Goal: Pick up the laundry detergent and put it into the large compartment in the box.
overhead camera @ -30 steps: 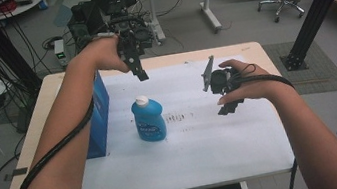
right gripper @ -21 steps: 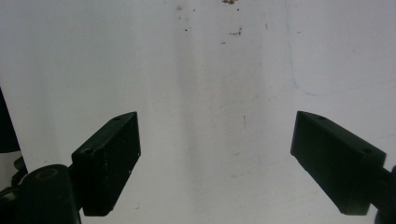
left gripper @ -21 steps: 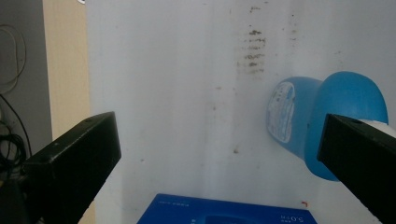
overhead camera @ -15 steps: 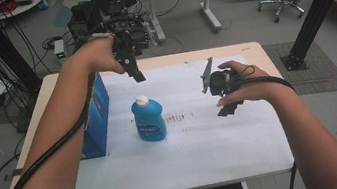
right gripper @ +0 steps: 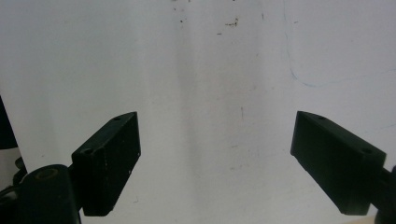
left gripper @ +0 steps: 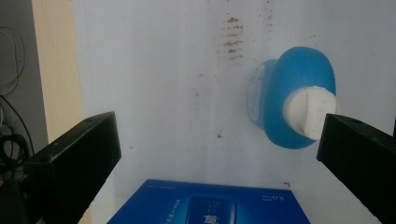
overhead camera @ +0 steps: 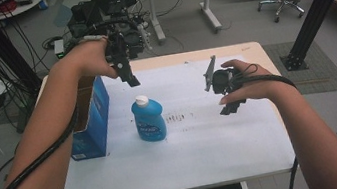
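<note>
The blue bottle point(overhead camera: 149, 119) is standing upright on the white table cover point(overhead camera: 204, 144), white cap up, just beside the blue box point(overhead camera: 90, 119) at the cover's left edge. We are hovering our left gripper point(overhead camera: 129, 77) above and slightly behind it, jaws spread wide and empty; in the left gripper view the cap point(left gripper: 309, 113) is sitting off toward one jaw rather than centred in the gap. Our right gripper point(overhead camera: 225, 97), also spread and empty, is hanging well apart to the right, so we judge the left the nearer one.

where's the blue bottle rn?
High view: the blue bottle stands upright on the white table cover, left of centre, just right of the blue box, below the left tongs.
</note>
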`<state>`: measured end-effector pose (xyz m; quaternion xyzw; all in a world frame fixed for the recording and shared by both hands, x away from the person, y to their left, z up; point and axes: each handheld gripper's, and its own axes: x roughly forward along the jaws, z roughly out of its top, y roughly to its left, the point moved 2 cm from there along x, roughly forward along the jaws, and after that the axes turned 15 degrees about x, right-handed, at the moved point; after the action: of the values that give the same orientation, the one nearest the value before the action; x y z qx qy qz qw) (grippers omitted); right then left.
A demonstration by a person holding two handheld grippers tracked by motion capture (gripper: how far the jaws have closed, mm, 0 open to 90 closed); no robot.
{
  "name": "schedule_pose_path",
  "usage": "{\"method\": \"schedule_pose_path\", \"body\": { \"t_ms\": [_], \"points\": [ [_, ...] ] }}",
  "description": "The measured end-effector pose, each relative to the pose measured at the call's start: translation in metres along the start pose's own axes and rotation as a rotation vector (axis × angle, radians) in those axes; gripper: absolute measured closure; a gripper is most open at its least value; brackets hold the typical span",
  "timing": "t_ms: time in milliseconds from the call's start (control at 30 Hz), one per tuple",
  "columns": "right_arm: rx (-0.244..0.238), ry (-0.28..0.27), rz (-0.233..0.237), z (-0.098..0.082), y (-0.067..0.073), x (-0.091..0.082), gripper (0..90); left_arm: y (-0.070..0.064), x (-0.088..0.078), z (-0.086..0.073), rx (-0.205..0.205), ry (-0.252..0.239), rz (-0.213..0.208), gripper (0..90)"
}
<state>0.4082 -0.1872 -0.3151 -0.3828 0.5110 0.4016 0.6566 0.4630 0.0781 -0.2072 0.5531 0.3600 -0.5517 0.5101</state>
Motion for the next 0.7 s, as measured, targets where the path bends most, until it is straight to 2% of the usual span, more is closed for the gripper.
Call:
{"method": "schedule_pose_path", "body": {
  "t_ms": [33, 400, 700],
  "points": [
    [0.001, 0.002, -0.001, 0.0, 0.0, 0.0, 16.1, -0.004, -0.002, 0.001, 0.006, 0.012, 0.004, 0.1],
    [0.002, -0.004, -0.007, 0.001, 0.001, -0.003, 16.1, -0.022, -0.005, 0.005, 0.028, 0.019, 0.002, 0.1],
    [-0.011, -0.01, -0.009, 0.004, 0.005, -0.002, 16.1, -0.034, -0.002, 0.007, 0.041, 0.024, -0.01, 0.1]
  ]
}}
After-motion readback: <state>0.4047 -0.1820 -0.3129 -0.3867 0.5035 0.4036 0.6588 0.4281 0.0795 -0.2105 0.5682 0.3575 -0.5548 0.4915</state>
